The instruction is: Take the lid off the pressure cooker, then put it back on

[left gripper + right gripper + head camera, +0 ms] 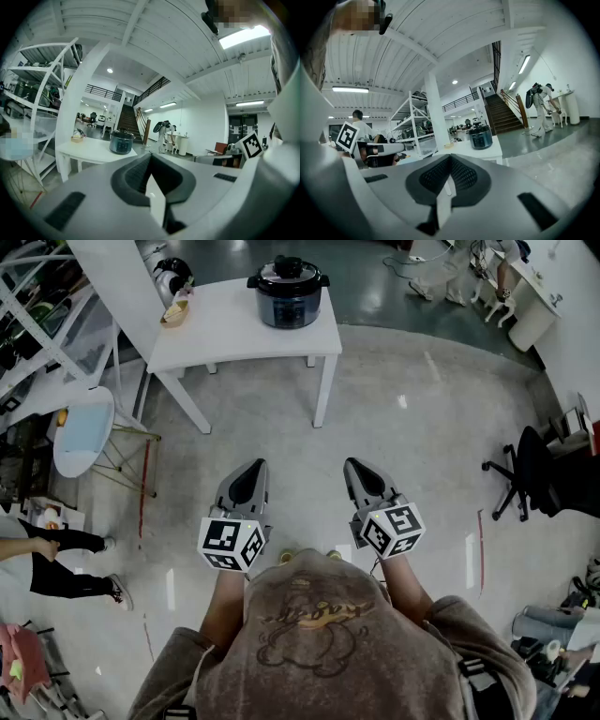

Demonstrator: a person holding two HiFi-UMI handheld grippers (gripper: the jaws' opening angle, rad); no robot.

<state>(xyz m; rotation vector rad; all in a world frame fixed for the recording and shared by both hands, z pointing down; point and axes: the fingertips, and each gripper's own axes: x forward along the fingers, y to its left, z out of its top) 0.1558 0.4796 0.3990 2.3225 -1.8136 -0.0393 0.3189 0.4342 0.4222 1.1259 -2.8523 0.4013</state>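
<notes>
A: Left gripper (251, 468), state?

B: Clenched tight, nothing between the jaws. Right gripper (356, 468) the same, also pinched together on nothing. The two are held side by side, roughly level.

A: Pressure cooker (288, 292)?

B: Well ahead of both grippers, roughly in line with the gap between them, standing on the white table (234, 338). Lid (288, 268) sits on the pot.

A: Anything else up there?

B: Small tan basket (174, 313) near the table's edge, ahead and left of the left gripper.

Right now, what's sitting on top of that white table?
A dark pressure cooker with its lid on, and a small basket near the table edge. The lid hides the cooker's inside.
</notes>
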